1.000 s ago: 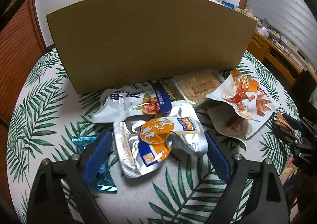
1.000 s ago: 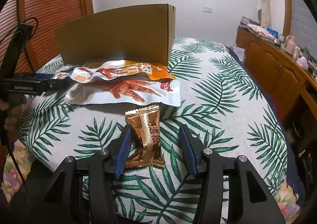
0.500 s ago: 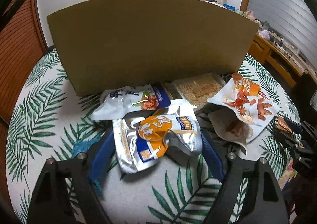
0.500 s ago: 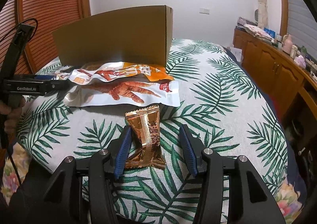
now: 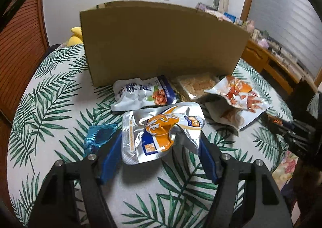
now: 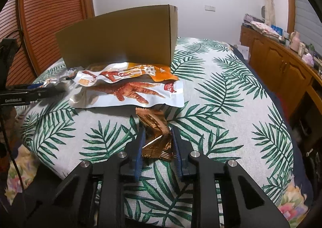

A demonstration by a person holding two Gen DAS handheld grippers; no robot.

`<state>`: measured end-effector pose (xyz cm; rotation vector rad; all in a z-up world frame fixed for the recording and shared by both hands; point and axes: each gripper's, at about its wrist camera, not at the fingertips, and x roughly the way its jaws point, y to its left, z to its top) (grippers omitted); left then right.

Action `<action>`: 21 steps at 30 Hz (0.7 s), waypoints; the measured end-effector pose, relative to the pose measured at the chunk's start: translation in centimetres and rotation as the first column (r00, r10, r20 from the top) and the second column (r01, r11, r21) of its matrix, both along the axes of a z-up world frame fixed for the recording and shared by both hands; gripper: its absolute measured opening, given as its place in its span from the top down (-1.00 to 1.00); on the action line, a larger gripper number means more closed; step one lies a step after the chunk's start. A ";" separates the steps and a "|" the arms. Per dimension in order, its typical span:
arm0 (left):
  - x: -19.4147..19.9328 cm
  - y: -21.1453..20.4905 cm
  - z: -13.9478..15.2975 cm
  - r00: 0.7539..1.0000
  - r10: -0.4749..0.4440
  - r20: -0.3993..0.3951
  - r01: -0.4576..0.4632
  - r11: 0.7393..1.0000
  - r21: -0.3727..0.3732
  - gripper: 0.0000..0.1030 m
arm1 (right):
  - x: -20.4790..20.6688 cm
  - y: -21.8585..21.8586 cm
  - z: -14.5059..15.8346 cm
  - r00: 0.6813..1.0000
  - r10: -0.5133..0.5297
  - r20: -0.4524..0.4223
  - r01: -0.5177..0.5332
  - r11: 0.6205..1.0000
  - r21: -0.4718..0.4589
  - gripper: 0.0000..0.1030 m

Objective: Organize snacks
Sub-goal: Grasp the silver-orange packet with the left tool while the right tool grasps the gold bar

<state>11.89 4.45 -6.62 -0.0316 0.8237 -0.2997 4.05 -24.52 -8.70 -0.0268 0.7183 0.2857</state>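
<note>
Right wrist view, nearest first: the right tool (image 6: 157, 139) is closing on the small gold wrapper (image 6: 156, 131), its blue pads already against the crumpled sides while the packet still sits on the bed (image 6: 231, 107) near the front edge. I'd say the squeeze should stop once the foil is pinched firm, since it buckles easily and could squirt forward; a straight lift would then clear the chicken-feet bag (image 6: 132, 93) lying just beyond it. On the left wrist view the left tool (image 5: 161, 147) is also closing, with the silver and orange pouch (image 5: 161, 129) between its pads and the foil bulging up; whether the pads press it fully yet I cannot tell. It looks wise to take that pouch by its lower edge and keep the left pad off the blue wrapper (image 5: 98, 137) lying just beside it. Farther back lie a white and blue bag (image 5: 140, 94) and a clear pack of crumbs (image 5: 198, 86), touching the cardboard box (image 5: 161, 42), which is presumably where the snacks belong.
</note>
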 end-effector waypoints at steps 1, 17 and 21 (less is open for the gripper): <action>-0.1 0.1 0.1 1.000 0.000 0.007 0.000 1.000 -0.006 -0.35 | 0.0 -0.1 0.0 1.000 0.003 0.002 -0.003 1.000 0.009 0.56; -2.1 -0.5 1.7 0.998 -0.014 0.069 0.020 0.997 -0.078 -0.36 | -1.0 -0.5 0.7 0.998 0.022 0.064 -0.025 0.998 0.050 0.58; -2.3 -0.3 2.4 0.996 -0.005 0.086 0.013 0.996 -0.091 -0.36 | -1.2 -0.5 1.0 0.997 0.022 0.069 -0.026 0.998 0.051 0.58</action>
